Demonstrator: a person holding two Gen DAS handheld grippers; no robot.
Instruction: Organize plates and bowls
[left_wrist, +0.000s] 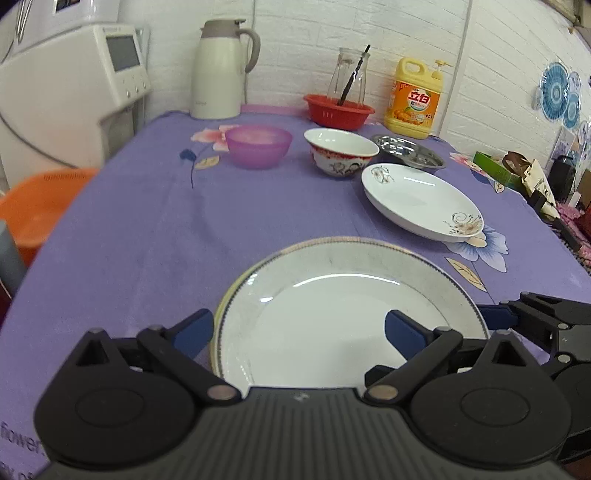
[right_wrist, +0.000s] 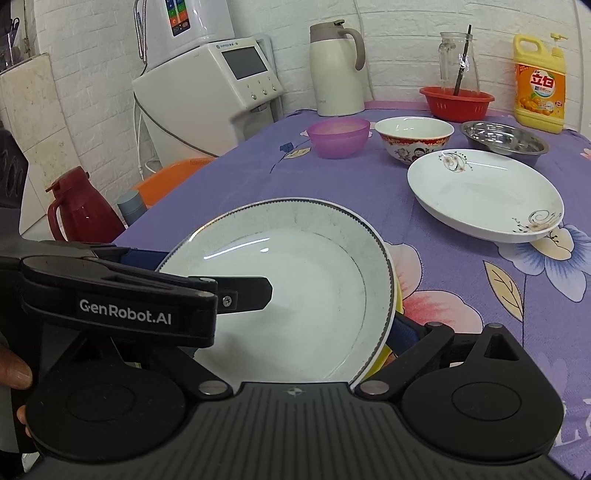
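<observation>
A white plate with a beaded rim (left_wrist: 332, 295) lies near the table's front edge, on a yellow-rimmed plate (right_wrist: 397, 295). My left gripper (left_wrist: 299, 330) is open, fingers spread either side of the plate's left part. My right gripper (right_wrist: 314, 321) is open at the plate's right edge; its blue pad (right_wrist: 404, 330) sits beside the rim, and it shows in the left wrist view (left_wrist: 546, 325). Farther back stand a white flowered plate (left_wrist: 421, 205), a red-patterned bowl (left_wrist: 340, 151), a purple bowl (left_wrist: 258, 146) and a steel dish (left_wrist: 408, 149).
At the back stand a white thermos jug (left_wrist: 221, 70), a red basket (left_wrist: 338, 110) holding a glass jar, and a yellow detergent bottle (left_wrist: 415, 98). A water dispenser (left_wrist: 74, 88), an orange basin (left_wrist: 37, 206) and a red jug (right_wrist: 79, 210) are left of the table.
</observation>
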